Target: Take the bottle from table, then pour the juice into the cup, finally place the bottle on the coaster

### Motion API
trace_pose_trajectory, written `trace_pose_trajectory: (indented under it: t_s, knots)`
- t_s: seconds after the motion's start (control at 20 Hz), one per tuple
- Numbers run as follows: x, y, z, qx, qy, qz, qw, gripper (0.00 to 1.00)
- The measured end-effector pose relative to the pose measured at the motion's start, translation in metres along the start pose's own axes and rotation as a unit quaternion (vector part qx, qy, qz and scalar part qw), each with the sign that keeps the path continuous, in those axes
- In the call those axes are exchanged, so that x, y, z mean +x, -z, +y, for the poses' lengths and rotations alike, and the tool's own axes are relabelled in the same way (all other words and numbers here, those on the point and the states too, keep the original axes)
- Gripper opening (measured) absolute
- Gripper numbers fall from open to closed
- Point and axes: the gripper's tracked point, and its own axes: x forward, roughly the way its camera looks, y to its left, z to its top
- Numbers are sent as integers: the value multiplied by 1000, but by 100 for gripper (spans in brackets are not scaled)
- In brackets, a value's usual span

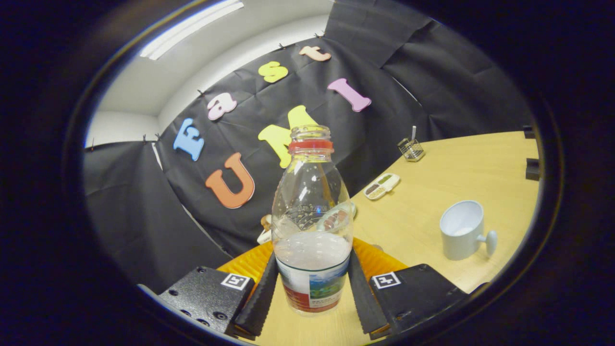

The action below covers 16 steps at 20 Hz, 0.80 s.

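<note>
A clear plastic bottle point(311, 211) with a red neck ring and no cap stands upright between my fingers. My gripper point(313, 257) is shut on its lower body, at the label, with one finger pressing on each side. Cloudy liquid fills about the bottom third. An orange ribbed coaster point(379, 262) lies on the table just beyond the fingers, behind the bottle's base. Whether the base rests on the table or hangs just above it, I cannot tell. A pale blue-grey cup point(461, 230) with a knob handle stands to the right, past the right finger, with something pale at its bottom.
The wooden table point(432, 192) runs ahead and to the right. A small compartment tray point(382, 186) and a wire holder point(412, 149) sit far back by the black cloth wall. Small items point(264, 229) lie behind the bottle near the wall.
</note>
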Motion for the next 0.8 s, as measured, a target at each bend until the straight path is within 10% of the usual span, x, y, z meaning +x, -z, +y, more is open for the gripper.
trace_pose_trajectory:
  t_s: [0.8]
  knots:
    - [13,-2,-10,189,-23,21,981,77]
